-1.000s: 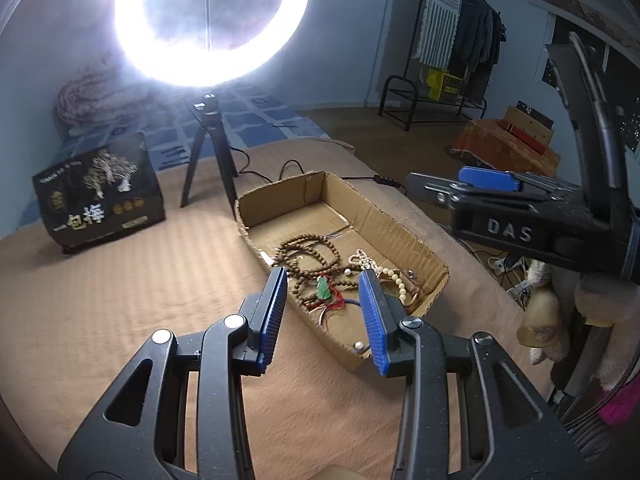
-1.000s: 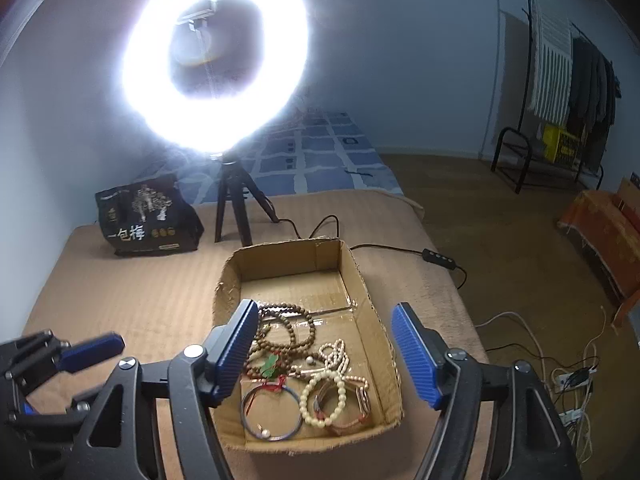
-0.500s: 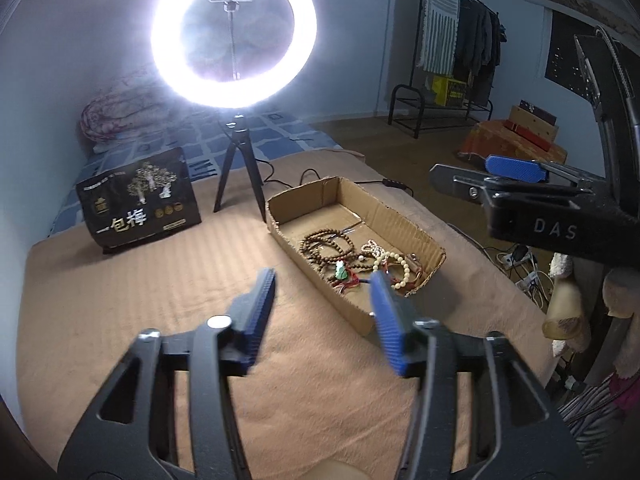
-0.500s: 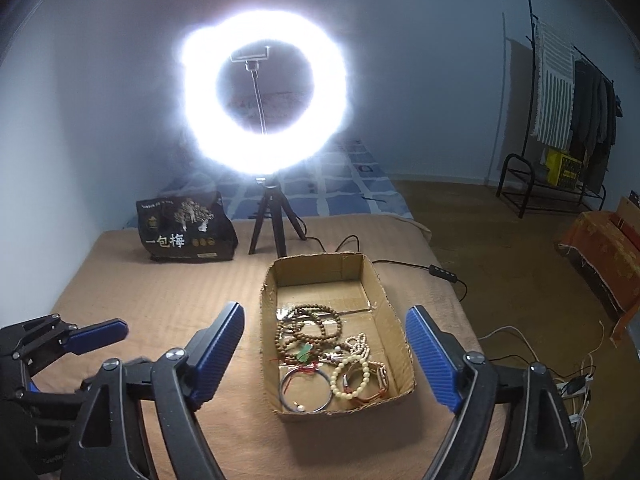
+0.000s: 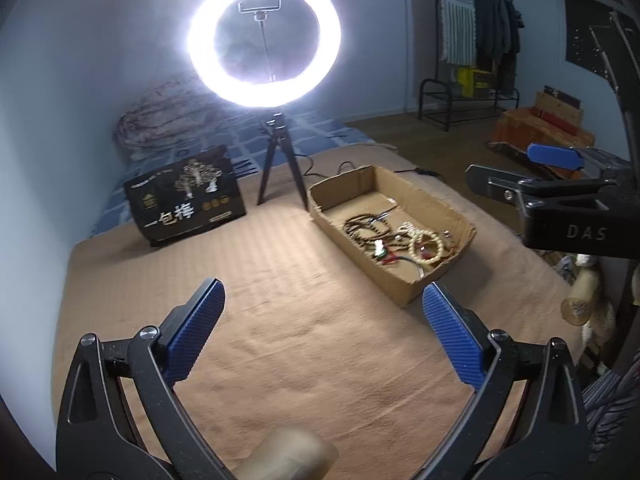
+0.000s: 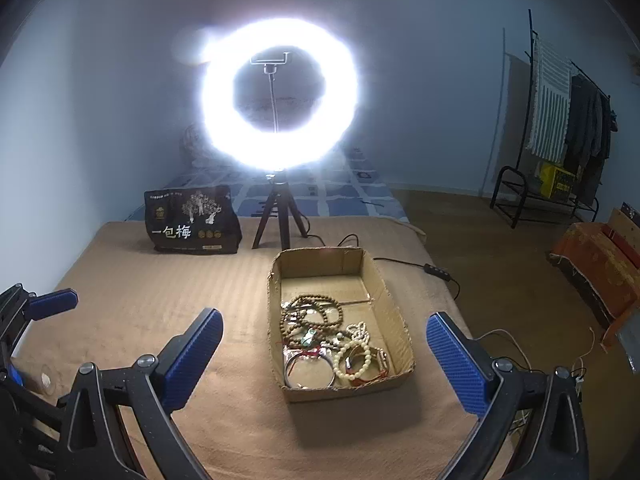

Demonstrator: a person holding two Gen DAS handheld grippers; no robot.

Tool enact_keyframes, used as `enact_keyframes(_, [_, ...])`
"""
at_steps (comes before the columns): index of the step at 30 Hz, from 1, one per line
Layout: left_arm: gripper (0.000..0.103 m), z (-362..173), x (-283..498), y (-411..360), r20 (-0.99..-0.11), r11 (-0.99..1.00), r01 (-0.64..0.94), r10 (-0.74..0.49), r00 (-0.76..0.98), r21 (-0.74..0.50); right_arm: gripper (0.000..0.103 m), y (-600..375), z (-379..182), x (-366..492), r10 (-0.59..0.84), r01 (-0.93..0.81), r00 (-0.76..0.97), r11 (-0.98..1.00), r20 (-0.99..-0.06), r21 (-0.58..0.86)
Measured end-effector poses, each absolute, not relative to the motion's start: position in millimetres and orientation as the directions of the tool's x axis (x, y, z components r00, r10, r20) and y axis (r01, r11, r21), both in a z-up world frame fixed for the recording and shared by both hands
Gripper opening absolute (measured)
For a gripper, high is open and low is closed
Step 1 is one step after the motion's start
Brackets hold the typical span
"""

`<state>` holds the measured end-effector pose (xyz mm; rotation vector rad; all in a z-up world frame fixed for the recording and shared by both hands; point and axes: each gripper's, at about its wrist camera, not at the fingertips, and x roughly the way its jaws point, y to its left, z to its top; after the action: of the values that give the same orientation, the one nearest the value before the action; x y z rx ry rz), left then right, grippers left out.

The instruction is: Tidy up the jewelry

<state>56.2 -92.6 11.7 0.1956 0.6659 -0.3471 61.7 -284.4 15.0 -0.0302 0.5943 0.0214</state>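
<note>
A shallow cardboard box [image 5: 448, 216] [image 6: 400, 320] lies on the tan blanket and holds several pieces of jewelry: brown bead strings [image 6: 312, 314], a cream bead bracelet [image 6: 354, 360] [image 5: 428, 246], a silver bangle [image 6: 308, 372] and a green pendant [image 6: 308, 336]. My left gripper [image 5: 324, 328] is open and empty, well back from the box and to its left. My right gripper [image 6: 324, 354] is open and empty, held back above the box's near end; it also shows in the left wrist view [image 5: 556, 160].
A lit ring light on a small tripod [image 6: 278, 216] [image 5: 276, 160] stands behind the box, its cable [image 6: 420, 266] running right. A black printed bag [image 6: 192, 226] [image 5: 186, 196] stands at the back left. The blanket's right edge drops to the floor [image 6: 480, 240].
Both grippers have pulled back and up from the box, which now looks smaller and farther. The left gripper's jaws have opened wider and it has moved left of the box.
</note>
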Motion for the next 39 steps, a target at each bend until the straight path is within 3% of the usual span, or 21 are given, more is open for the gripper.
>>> enact_keyframes(39, [0.102, 6.1, 68.7, -88.7, -0.663, 0.937, 0.344, -0.225, 0.714, 0.053, 0.103, -285.5, 10.0, 67.6, 0.012, -0.03, 0.817, 0.999, -0.577, -0.021])
